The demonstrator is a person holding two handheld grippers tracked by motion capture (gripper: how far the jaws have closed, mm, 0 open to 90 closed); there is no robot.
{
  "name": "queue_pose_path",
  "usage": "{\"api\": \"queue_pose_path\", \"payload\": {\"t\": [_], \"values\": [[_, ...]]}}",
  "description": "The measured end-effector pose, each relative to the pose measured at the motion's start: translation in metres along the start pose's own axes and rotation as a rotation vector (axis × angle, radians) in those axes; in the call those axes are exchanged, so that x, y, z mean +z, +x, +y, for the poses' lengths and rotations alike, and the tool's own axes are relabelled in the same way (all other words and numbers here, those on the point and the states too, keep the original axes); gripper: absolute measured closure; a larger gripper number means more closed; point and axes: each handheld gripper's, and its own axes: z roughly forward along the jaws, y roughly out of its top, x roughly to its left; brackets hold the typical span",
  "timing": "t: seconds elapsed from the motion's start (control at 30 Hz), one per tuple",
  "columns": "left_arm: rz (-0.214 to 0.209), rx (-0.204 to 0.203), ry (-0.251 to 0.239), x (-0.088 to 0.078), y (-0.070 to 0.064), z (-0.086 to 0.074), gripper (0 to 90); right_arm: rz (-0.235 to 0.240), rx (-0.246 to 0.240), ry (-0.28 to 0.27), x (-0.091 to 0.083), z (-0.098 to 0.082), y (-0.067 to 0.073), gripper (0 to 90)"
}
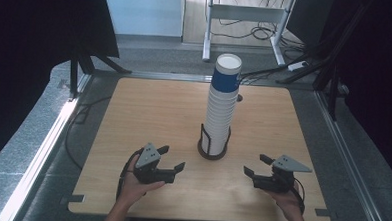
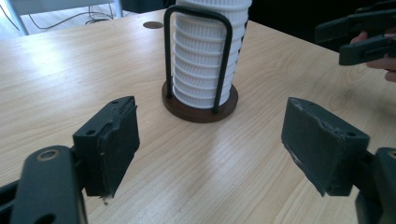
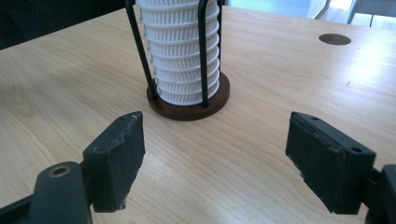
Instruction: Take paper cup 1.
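High view shows a square light-wood table (image 1: pixel 149 113) with a tall stack of white ribbed paper cups (image 1: pixel 219 116) standing near its middle, the topmost cup wearing a dark blue band. That stack sits upright in a round dark-brown wooden holder (image 1: pixel 213 152) fitted with thin black wire uprights that rise around the lowest cups. A small round hole (image 1: pixel 239 98) in the tabletop lies just behind the stack.

At the near edge a person's hands come in from below. The left gripper (image 1: pixel 173 158), black with a grey three-cornered plate on top, hangs low over the wood to the left of the holder, aimed toward the stack and near it without touching. The right gripper (image 1: pixel 257 164), of the same build, sits to the right of the holder, likewise near and apart, pointing inward toward the stack.

From the left gripper view, the left gripper (image 2: pixel 210 144) has its jaws spread wide with only bare wood between them; the cup stack (image 2: pixel 205 60) and holder (image 2: pixel 200 108) stand beyond the gap, and the other gripper (image 2: pixel 364 35) shows at the upper right.

From the right gripper view, the right gripper (image 3: pixel 215 156) also stands wide open and holds nothing, with the cups (image 3: pixel 180 51) and holder (image 3: pixel 189 105) ahead and the tabletop hole (image 3: pixel 334 39) further off
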Motion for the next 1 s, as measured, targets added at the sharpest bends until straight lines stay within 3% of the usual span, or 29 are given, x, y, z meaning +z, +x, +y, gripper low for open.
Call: {"api": "queue_pose_path", "payload": {"t": [0.13, 0.43, 0.6, 0.73, 0.83, 1.0], "values": [[0.025, -0.02, 0.008, -0.002, 0.005, -0.003, 19.3, -0.007, -0.012, 0.005, 0.0, 0.002, -0.004, 21.3], [0.047, 0.011, -0.044, -0.019, 0.004, -0.004, 19.3, 0.015, -0.032, -0.019, -0.004, 0.007, -0.007, 21.0], [0.062, 0.041, -0.038, -0.026, -0.003, -0.001, 17.6, 0.029, -0.017, -0.03, -0.004, 0.015, -0.008, 20.7], [0.072, 0.016, -0.043, -0.023, 0.002, -0.003, 17.6, 0.049, 0.002, -0.039, -0.001, 0.012, -0.011, 18.6], [0.109, -0.006, -0.028, -0.018, 0.006, -0.006, 17.7, 0.071, 0.009, -0.042, 0.0, 0.009, -0.011, 18.4], [0.106, -0.041, -0.013, -0.013, 0.006, -0.006, 17.8, 0.077, -0.002, -0.019, 0.004, 0.006, -0.009, 18.1]]}}
